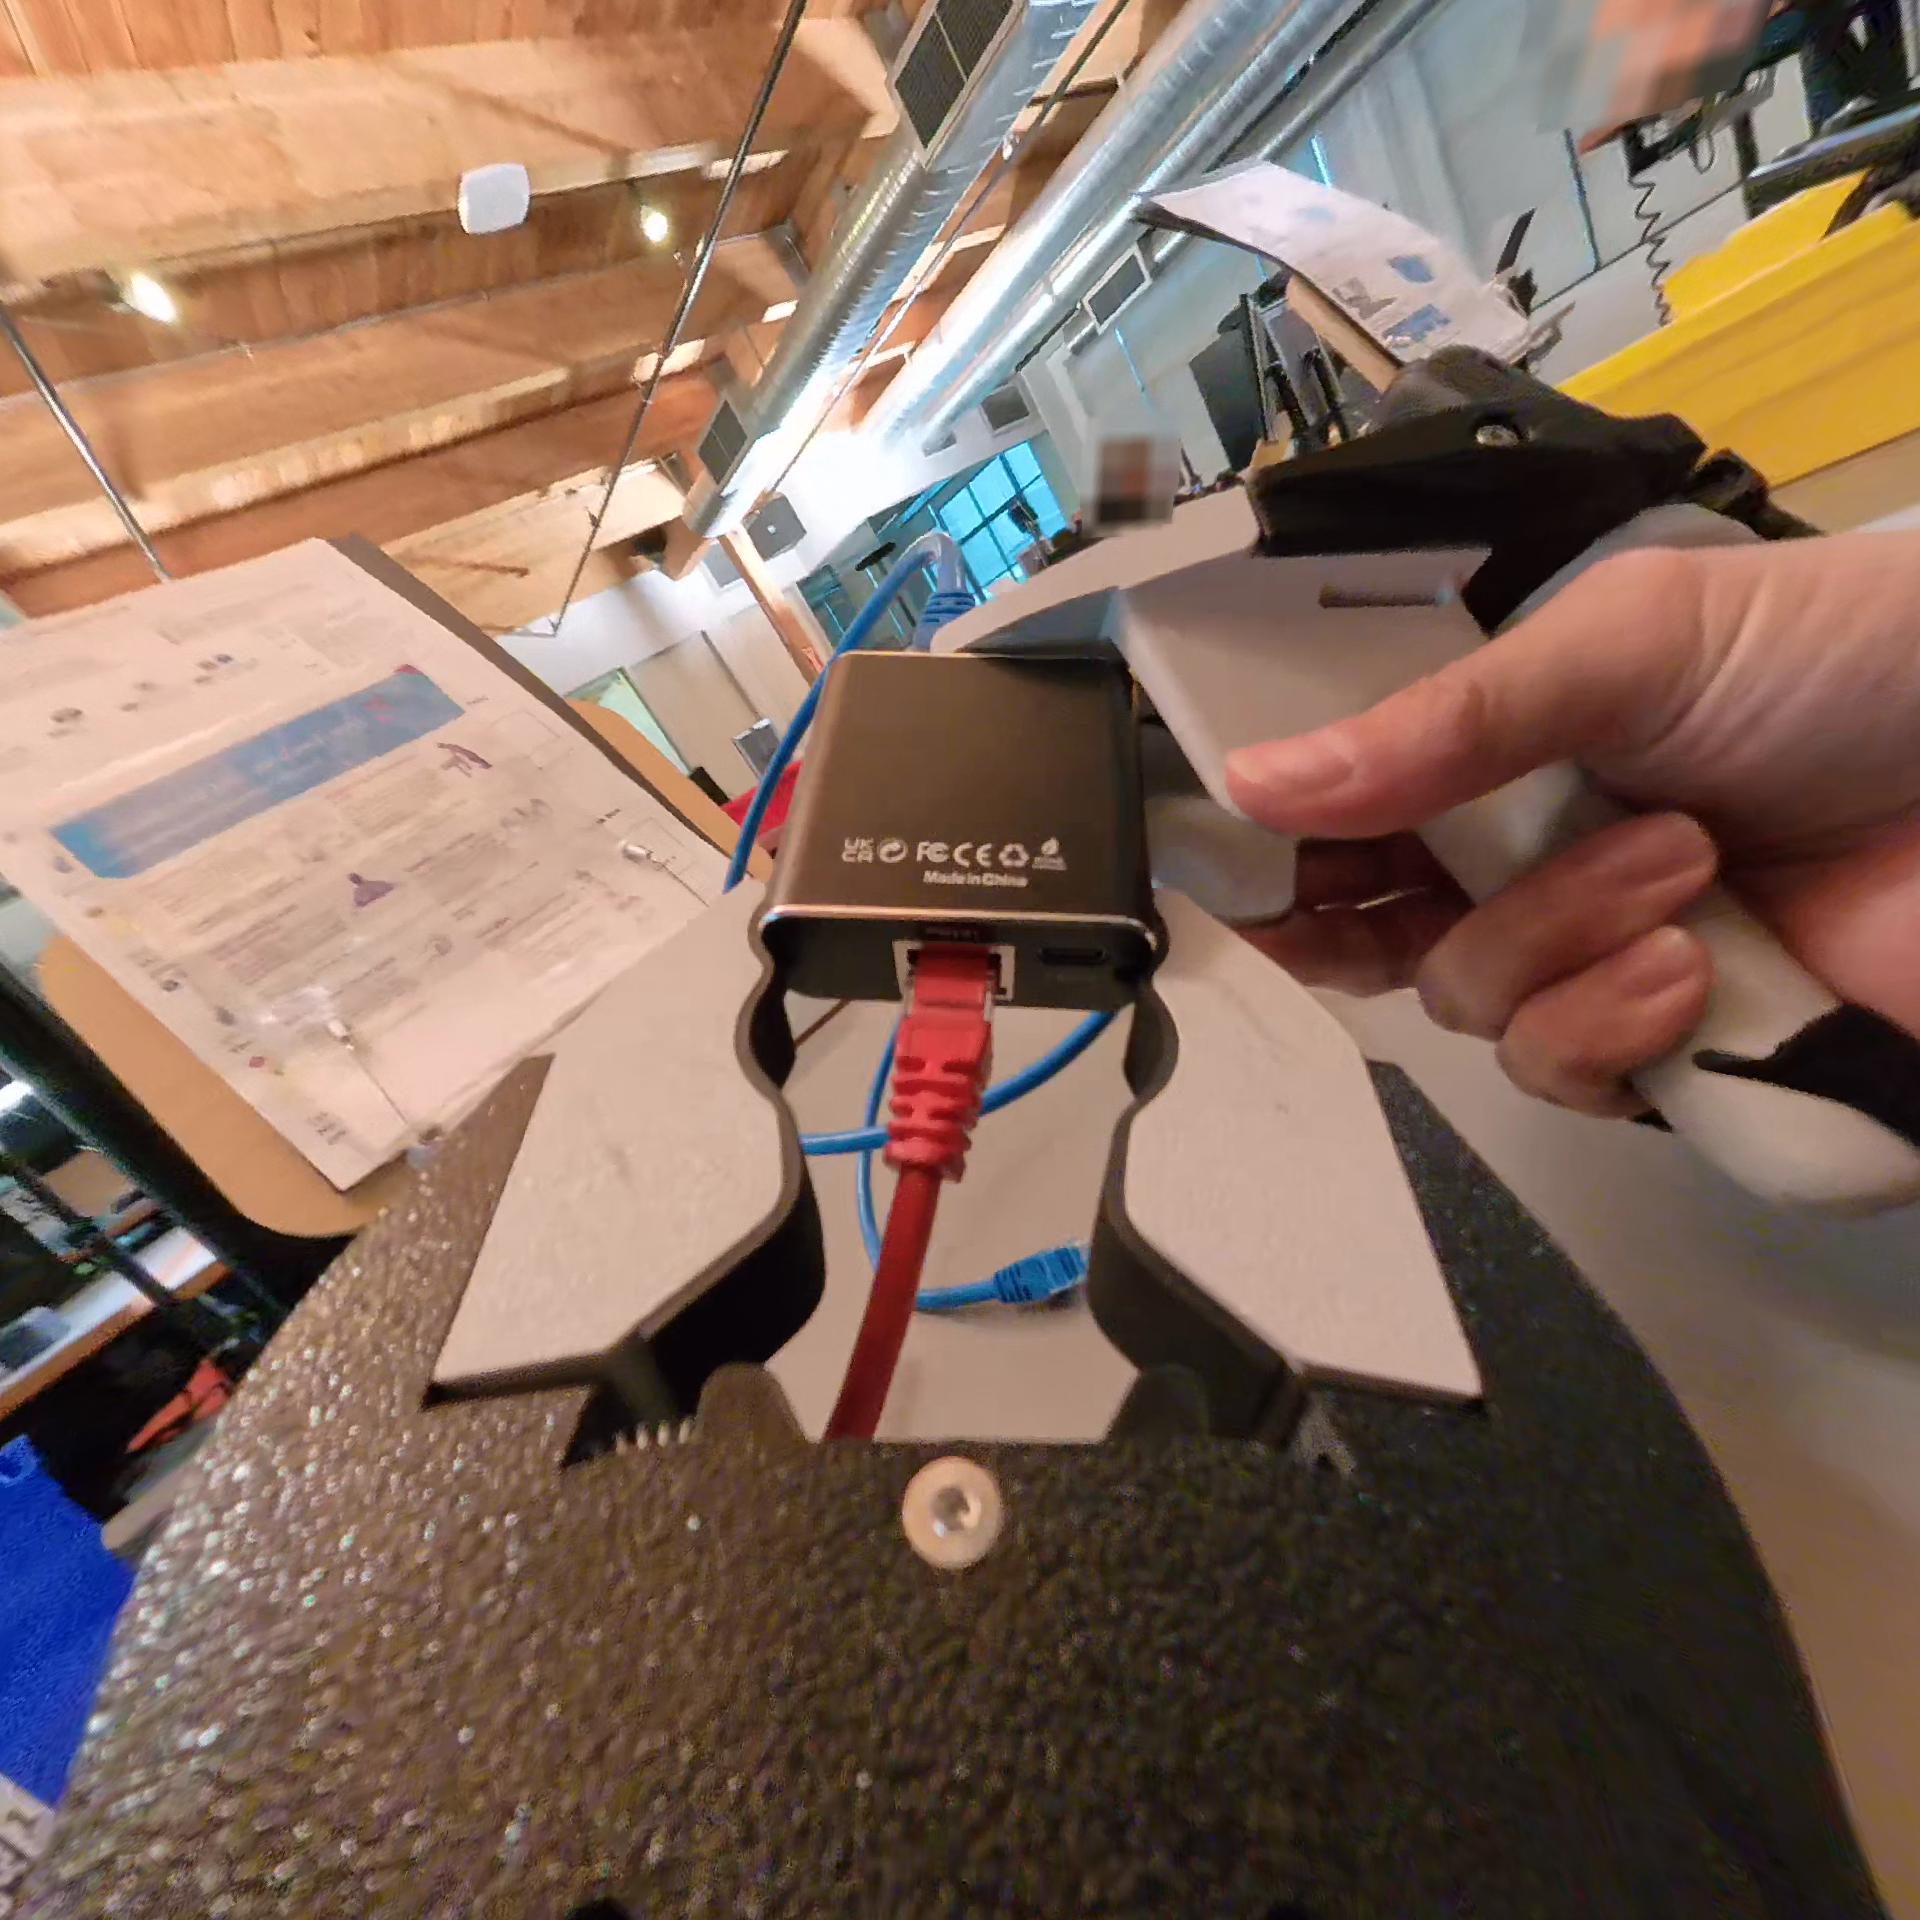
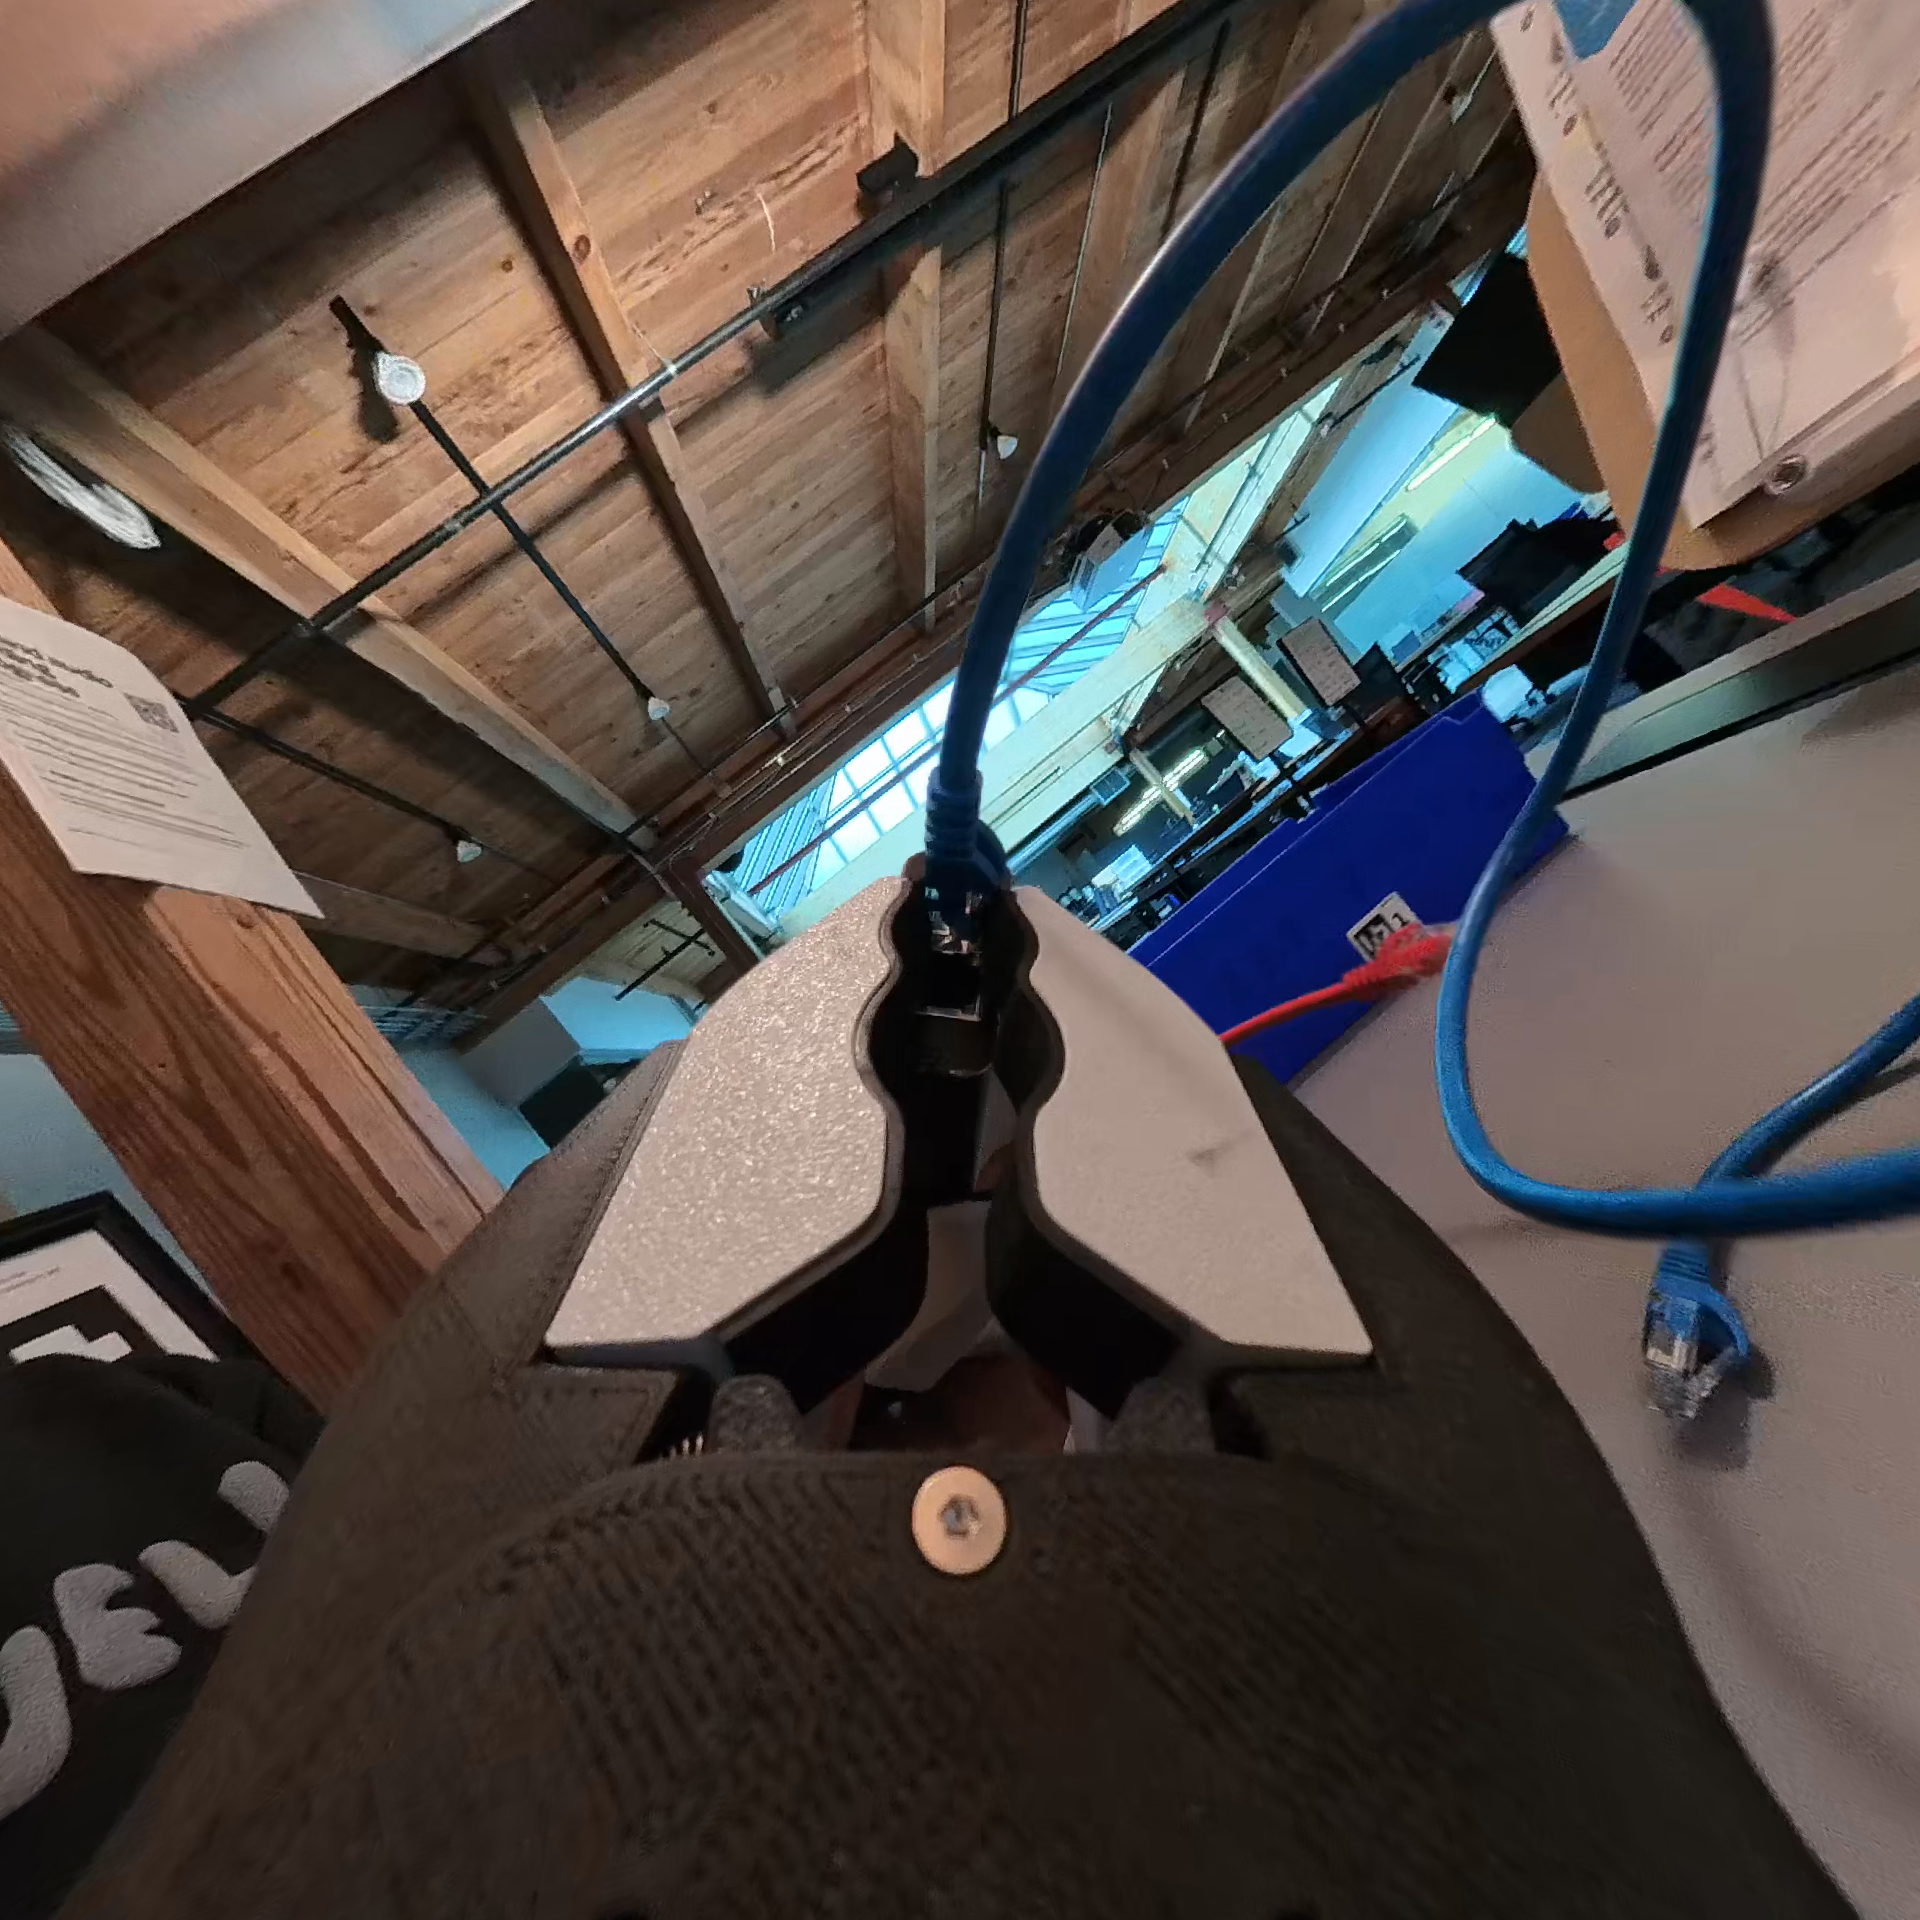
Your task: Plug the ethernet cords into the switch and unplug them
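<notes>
Between the fingertips of the left gripper (image 1: 956, 925) the black switch (image 1: 961, 821) is clamped above the desk (image 1: 1662, 1455), a red cord (image 1: 925, 1122) seated in its near port. At the switch's far end the right gripper (image 2: 961, 935) is clenched on the plug of the blue cord (image 2: 1039, 499), so this reads as the blue plug-in or unplug step; next, move that plug straight along the port axis. The blue cord's slack loops over the desk near its right edge, its free plug (image 2: 1688, 1340) lying loose, and may snag.

Timber-beamed ceiling (image 2: 665, 343) with spotlights (image 1: 151, 296), silver ducts (image 1: 997, 270), bright far windows (image 2: 883, 769), grey table (image 2: 1662, 1039).
</notes>
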Action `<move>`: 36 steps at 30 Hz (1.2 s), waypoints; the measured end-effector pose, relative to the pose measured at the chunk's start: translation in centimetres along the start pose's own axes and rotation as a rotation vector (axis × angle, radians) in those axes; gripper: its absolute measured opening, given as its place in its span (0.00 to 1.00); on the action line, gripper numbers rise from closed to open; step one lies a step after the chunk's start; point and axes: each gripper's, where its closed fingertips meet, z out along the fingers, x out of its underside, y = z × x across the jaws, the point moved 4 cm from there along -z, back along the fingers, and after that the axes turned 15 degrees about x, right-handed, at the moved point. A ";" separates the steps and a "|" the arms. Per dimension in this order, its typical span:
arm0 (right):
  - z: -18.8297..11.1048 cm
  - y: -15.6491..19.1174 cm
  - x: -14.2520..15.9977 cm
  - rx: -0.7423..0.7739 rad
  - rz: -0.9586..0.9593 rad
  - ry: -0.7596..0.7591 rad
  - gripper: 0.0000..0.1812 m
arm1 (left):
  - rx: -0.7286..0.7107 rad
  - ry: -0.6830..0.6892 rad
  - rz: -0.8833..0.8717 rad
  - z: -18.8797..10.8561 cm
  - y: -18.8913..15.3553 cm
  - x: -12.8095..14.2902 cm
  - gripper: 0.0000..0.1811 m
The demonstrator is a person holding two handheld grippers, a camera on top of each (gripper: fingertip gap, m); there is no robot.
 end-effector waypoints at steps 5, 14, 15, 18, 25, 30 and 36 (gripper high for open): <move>0.5 -0.3 0.2 0.004 0.006 -0.009 0.07 | -0.004 -0.019 -0.051 -0.1 0.3 0.3 0.34; 1.1 -0.6 0.2 0.011 -0.054 -0.018 0.07 | -0.017 -0.003 -0.082 0.0 0.7 0.9 0.34; 1.2 -0.7 0.2 0.007 -0.040 -0.013 0.07 | -0.018 0.004 -0.070 0.0 0.7 0.9 0.34; 1.2 -1.1 0.2 0.009 -0.025 -0.027 0.07 | -0.060 0.074 0.018 0.0 0.7 1.0 0.34; 1.5 -0.8 0.2 -0.012 -0.023 0.005 0.07 | -0.033 0.022 -0.041 -0.2 0.9 1.1 0.34; 1.3 -0.9 0.0 0.018 0.020 0.050 0.07 | -0.015 0.010 -0.059 -0.2 0.8 1.1 0.34; 1.6 -0.5 0.3 0.025 0.070 0.047 0.13 | -0.021 0.008 -0.057 -0.4 0.9 1.1 0.34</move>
